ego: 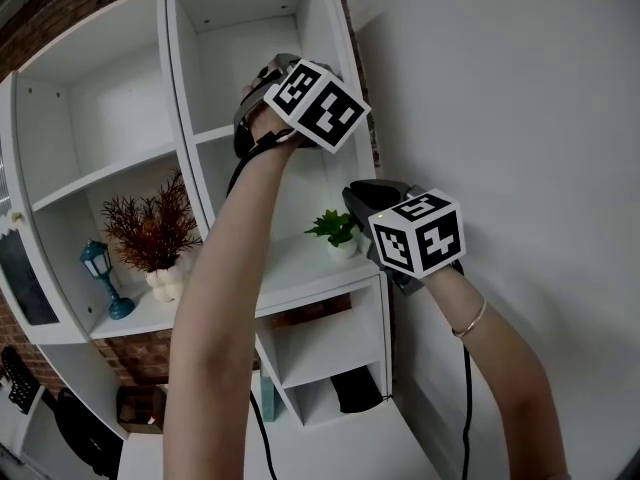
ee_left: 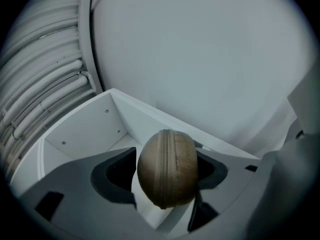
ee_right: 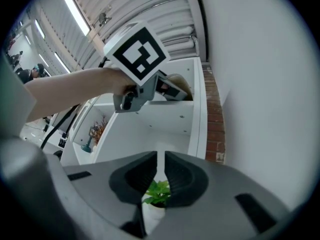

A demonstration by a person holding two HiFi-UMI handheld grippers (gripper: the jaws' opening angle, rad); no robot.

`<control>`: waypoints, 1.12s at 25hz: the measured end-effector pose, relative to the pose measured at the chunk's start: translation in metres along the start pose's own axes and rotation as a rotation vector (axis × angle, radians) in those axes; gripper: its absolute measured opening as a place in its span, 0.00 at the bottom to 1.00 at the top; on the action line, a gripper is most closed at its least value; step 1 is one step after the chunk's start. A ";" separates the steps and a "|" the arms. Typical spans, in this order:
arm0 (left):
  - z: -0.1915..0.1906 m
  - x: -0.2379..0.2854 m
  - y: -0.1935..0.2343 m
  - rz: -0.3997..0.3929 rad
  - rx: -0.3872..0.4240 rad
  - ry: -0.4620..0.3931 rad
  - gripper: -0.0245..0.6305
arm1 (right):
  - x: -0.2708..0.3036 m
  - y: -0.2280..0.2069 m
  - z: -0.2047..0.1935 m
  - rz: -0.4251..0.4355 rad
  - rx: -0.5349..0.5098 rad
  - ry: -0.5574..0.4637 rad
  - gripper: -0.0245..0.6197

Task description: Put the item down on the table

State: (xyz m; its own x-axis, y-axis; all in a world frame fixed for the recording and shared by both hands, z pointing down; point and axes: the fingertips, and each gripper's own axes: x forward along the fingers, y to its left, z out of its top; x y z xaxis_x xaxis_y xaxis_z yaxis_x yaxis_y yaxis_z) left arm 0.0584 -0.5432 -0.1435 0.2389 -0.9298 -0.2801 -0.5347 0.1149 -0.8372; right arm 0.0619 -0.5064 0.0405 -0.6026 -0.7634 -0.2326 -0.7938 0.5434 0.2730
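ball [ee_left: 167, 166] gripped by left tool [ee_left: 166, 180] in white shelf [ee_left: 92, 129], right tool [ee_right: 159, 176] closed facing potted plant [ego: 335, 230]

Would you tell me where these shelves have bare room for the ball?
The top left compartment and top right compartment look bare; the left gripper holds the ball at the latter. The middle shelf carries a lantern and dried branches at left, a small plant at right.

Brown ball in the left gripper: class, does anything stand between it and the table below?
Probably yes: the left gripper holds the ball at the upper shelf compartment, and below lie the ledge with the small green plant and the shut right gripper. Drawing it out first looks wise.
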 end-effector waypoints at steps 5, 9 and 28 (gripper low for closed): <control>0.000 -0.006 -0.005 -0.056 -0.093 -0.035 0.58 | -0.004 0.000 -0.002 -0.004 0.016 0.000 0.09; -0.004 -0.015 -0.011 -0.057 -0.122 -0.060 0.62 | -0.010 0.002 -0.003 0.000 0.020 0.002 0.10; -0.043 -0.098 -0.071 -0.076 -0.506 -0.214 0.62 | -0.053 0.010 -0.011 -0.018 0.093 -0.011 0.08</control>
State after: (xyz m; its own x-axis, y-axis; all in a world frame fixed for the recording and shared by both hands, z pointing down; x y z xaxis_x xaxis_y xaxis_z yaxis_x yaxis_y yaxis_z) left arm 0.0381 -0.4757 -0.0367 0.4236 -0.8309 -0.3609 -0.8194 -0.1816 -0.5438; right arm 0.0875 -0.4644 0.0660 -0.5886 -0.7699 -0.2468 -0.8085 0.5600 0.1811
